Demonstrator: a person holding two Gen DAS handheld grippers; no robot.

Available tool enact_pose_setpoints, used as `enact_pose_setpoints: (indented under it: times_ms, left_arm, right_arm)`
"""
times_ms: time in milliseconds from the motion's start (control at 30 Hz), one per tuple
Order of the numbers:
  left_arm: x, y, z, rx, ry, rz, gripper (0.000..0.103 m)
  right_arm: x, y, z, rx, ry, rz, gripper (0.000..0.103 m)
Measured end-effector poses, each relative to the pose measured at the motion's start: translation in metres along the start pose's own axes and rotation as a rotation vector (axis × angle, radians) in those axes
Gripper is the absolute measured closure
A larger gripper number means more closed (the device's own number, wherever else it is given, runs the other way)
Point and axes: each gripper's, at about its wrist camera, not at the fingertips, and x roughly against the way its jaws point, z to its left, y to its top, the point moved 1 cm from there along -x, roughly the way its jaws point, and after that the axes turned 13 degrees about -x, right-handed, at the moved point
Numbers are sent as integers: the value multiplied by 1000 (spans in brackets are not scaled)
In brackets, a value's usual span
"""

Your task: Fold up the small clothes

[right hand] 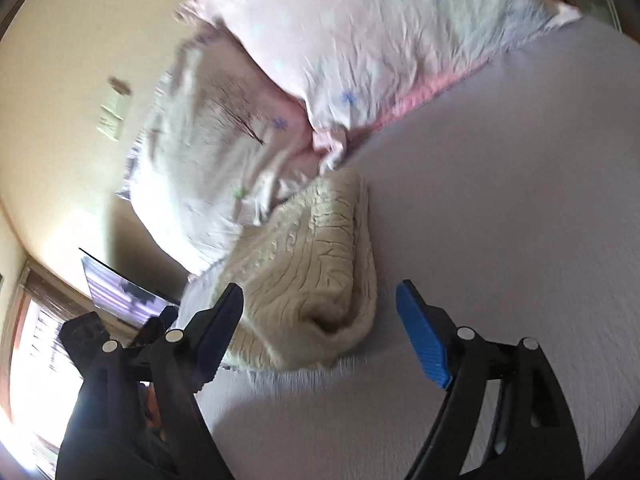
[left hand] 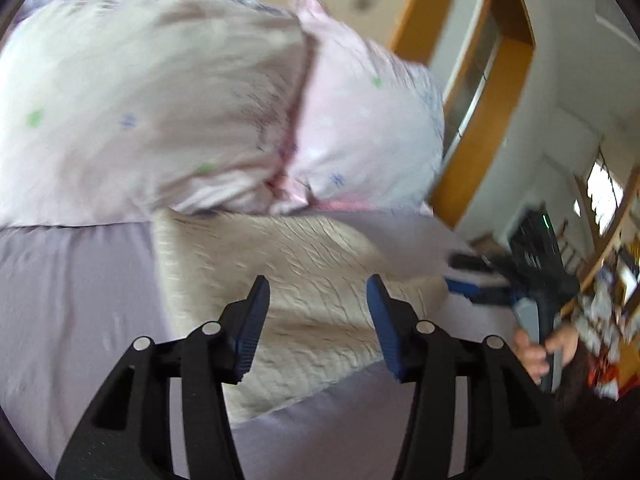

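A cream knitted garment [left hand: 304,280] lies folded on the lilac bed sheet [left hand: 72,288], just below the pillows. My left gripper [left hand: 318,292] is open and empty, hovering over the garment's near half. The right gripper shows at the right of the left wrist view [left hand: 472,280], open, beside the garment's right edge. In the right wrist view the garment [right hand: 304,280] lies ahead and left. My right gripper [right hand: 320,304] is open and empty, its left finger [right hand: 216,328] over the garment's near edge. The left gripper shows at the lower left [right hand: 120,340].
Two pale floral pillows [left hand: 160,100] [left hand: 368,128] lie against the wall behind the garment; they also show in the right wrist view [right hand: 360,32]. A wooden-framed window [left hand: 480,100] stands right of the bed. The sheet [right hand: 500,200] stretches right of the garment.
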Motion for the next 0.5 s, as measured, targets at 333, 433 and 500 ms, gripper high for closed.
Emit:
enact_pose_setpoints:
  times_ms: [333, 433, 500]
  left_arm:
    - [-32, -46, 9, -59, 64, 173, 82]
    - [-28, -52, 15, -38, 33, 156, 85]
    - [-24, -51, 13, -36, 29, 144, 84]
  right_arm:
    - [-88, 25, 13, 133, -180, 38, 91]
    - [-93, 31, 5, 154, -257, 4, 91]
    - [-83, 26, 9, 188, -269, -9, 89]
